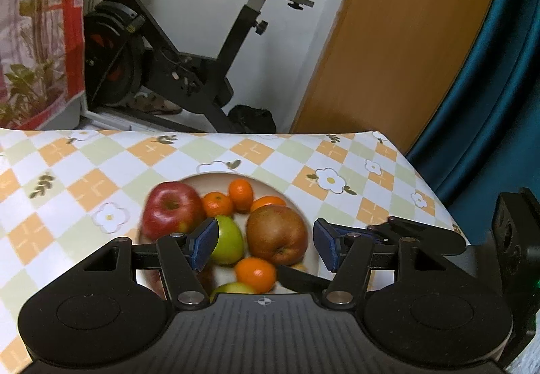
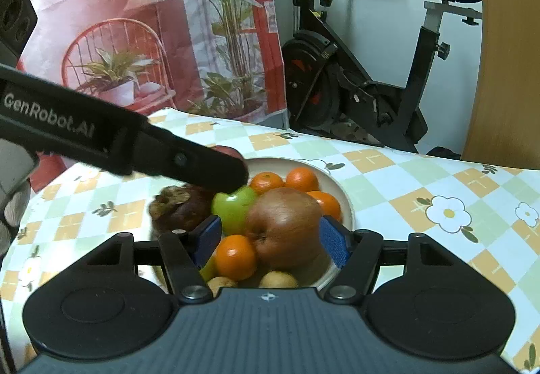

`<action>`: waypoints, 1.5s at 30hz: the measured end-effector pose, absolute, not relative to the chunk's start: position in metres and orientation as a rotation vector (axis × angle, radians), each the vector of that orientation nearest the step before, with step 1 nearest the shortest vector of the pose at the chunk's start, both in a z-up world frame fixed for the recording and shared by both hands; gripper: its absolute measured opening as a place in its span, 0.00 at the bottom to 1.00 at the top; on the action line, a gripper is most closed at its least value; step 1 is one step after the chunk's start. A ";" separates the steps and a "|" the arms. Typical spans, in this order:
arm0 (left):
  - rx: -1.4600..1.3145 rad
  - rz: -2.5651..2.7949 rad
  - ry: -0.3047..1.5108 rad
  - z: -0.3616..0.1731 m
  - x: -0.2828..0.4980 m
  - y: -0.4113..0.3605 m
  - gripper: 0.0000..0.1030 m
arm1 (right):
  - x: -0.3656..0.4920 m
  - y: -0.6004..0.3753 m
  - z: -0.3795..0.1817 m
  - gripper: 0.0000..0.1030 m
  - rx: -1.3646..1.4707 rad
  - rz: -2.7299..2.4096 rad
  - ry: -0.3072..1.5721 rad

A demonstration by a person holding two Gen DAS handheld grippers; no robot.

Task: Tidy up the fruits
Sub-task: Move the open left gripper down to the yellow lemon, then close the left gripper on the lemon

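Note:
A cream plate [image 1: 216,179] on the checked tablecloth is piled with fruit: a red apple [image 1: 170,212], a brownish apple [image 1: 276,235], a green apple [image 1: 229,240] and several tangerines [image 1: 241,193]. My left gripper [image 1: 263,244] hovers open over the plate, its blue pads apart and pressing on nothing. In the right wrist view my right gripper [image 2: 270,240] is also open above the near rim of the plate [image 2: 347,205], with the brownish apple [image 2: 285,225] lying in the plate ahead of it. The left gripper's black finger [image 2: 189,159] crosses over the fruit from the left.
A dark red-brown fruit [image 2: 179,208] sits at the plate's left side, and small yellowish fruits [image 2: 278,279] lie at its near rim. Beyond the table's far edge stand an exercise bike [image 1: 175,70], a wooden door [image 1: 405,36] and a teal curtain [image 1: 499,87].

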State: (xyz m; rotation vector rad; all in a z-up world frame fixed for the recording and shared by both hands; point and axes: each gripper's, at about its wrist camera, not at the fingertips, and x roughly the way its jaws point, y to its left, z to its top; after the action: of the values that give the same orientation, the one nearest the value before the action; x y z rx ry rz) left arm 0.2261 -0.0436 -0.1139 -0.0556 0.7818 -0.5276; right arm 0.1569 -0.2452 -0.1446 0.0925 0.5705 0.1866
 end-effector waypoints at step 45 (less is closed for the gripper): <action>-0.282 -0.541 1.008 -0.210 0.161 0.047 0.65 | 0.118 -0.123 -0.193 0.59 0.037 0.420 0.688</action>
State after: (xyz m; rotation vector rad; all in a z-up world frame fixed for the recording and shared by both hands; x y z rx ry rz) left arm 0.1608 0.0467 -0.2100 -0.2818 1.0076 -0.5409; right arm 0.1176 -0.1235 -0.1930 0.0367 0.6876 0.4203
